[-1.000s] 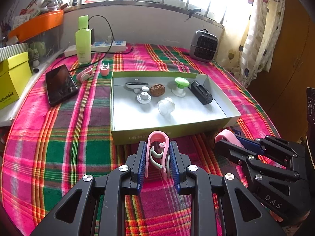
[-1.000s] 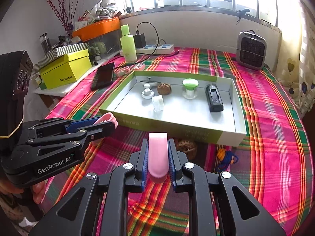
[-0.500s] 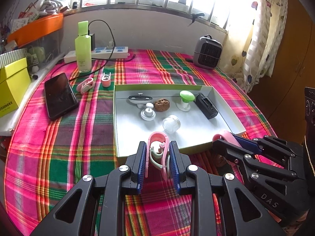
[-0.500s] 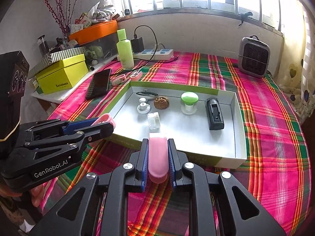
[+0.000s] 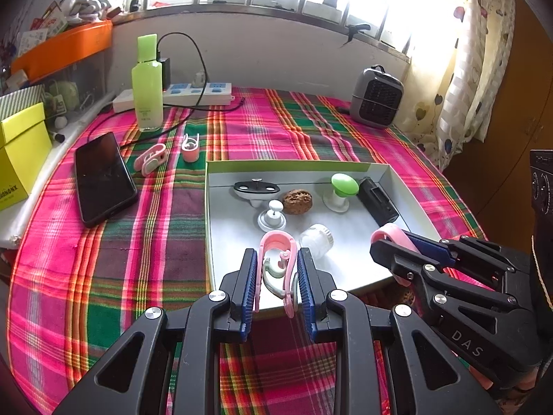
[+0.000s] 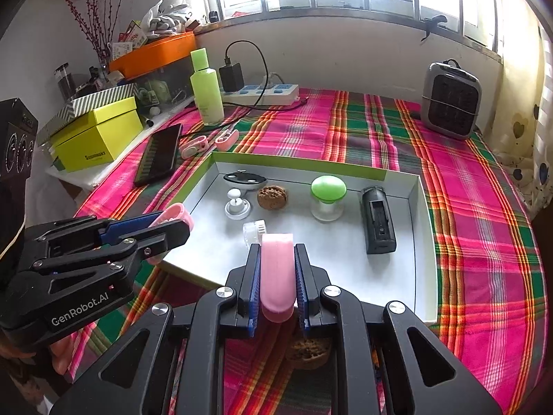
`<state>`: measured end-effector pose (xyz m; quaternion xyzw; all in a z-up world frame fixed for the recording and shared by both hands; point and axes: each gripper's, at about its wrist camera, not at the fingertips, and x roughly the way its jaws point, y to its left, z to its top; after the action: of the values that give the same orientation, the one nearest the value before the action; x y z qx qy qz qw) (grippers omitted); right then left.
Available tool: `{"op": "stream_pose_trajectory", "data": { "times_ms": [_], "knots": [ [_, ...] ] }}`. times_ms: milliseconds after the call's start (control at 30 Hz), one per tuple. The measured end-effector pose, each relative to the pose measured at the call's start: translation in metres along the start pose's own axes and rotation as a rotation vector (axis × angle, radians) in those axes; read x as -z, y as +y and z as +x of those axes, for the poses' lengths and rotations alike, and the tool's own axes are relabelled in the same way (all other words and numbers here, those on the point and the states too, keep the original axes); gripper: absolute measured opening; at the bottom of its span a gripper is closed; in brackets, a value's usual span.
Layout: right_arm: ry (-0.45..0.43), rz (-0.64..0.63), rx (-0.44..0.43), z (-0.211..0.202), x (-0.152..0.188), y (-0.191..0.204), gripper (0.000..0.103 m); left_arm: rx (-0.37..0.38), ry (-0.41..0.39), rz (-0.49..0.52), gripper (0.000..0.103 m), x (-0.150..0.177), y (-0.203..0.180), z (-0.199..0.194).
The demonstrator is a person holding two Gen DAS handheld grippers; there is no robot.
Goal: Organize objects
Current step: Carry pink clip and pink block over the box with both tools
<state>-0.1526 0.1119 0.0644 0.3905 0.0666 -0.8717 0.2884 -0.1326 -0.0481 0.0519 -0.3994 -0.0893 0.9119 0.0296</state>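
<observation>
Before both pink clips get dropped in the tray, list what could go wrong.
1. The left gripper and right gripper, each shut on a pink clip, hang close together above the tray's near edge; they could collide.
2. The small clear jar lies just ahead; a dropped clip may knock it rolling.
3. Released too early, a clip could hit the rim and fall outside.

The tablecloth (image 5: pixel 166 242) is plaid — hot pink, green, maroon and orange stripes. The tray (image 6: pixel 423 242) is white inside with lime-green outer walls. Both clips — one (image 5: pixel 276 252) and the other (image 6: pixel 276 276) — are pale pink between blue fingers (image 5: pixel 249 287). The bottle (image 5: pixel 147 90) is lime green, the phone (image 5: pixel 102 180) black, the heater (image 6: pixel 451 100) grey.
</observation>
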Motion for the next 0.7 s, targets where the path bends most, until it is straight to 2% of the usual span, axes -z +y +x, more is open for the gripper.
{"op": "stream_pose_trajectory", "data": {
  "times_ms": [700],
  "knots": [
    [0.057,0.020,0.010,0.041,-0.018,-0.017,0.019,-0.028,0.037,-0.006,0.022,-0.013,0.005,0.033]
  ]
}}
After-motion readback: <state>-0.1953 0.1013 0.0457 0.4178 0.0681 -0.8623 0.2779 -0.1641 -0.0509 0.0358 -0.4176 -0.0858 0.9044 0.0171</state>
